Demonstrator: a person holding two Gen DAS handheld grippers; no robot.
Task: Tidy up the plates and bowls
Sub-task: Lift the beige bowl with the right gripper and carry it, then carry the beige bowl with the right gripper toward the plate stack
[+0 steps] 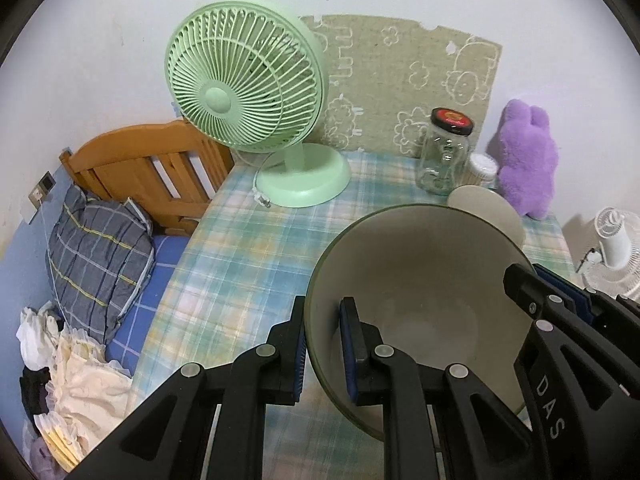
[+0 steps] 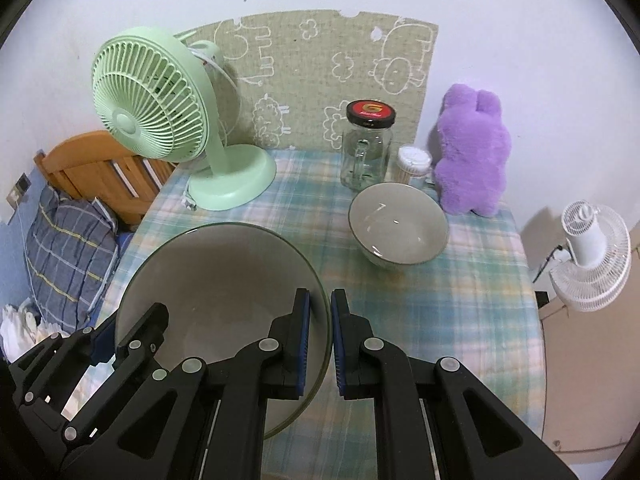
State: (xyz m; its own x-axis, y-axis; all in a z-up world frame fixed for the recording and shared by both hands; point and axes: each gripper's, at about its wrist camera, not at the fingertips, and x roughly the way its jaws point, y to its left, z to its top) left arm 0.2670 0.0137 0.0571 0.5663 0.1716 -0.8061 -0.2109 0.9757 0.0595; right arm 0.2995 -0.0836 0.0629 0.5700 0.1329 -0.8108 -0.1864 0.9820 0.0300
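Note:
A large grey bowl with a dark rim (image 1: 420,280) (image 2: 224,280) is held over the checked tablecloth between both grippers. My left gripper (image 1: 323,344) is shut on its left rim, one finger inside and one outside. My right gripper (image 2: 319,336) is shut on its right rim; it also shows in the left wrist view (image 1: 536,292). A second, smaller grey bowl (image 2: 398,228) stands on the table to the right, partly hidden behind the held bowl in the left wrist view (image 1: 488,208).
On the checked table (image 2: 440,312): a green desk fan (image 2: 160,120) back left, a glass jar with a black-red lid (image 2: 366,148), a small cotton-swab tub (image 2: 414,164), a purple plush rabbit (image 2: 472,156). A bed with a pillow (image 1: 96,256) lies left. A white fan (image 2: 592,256) stands right.

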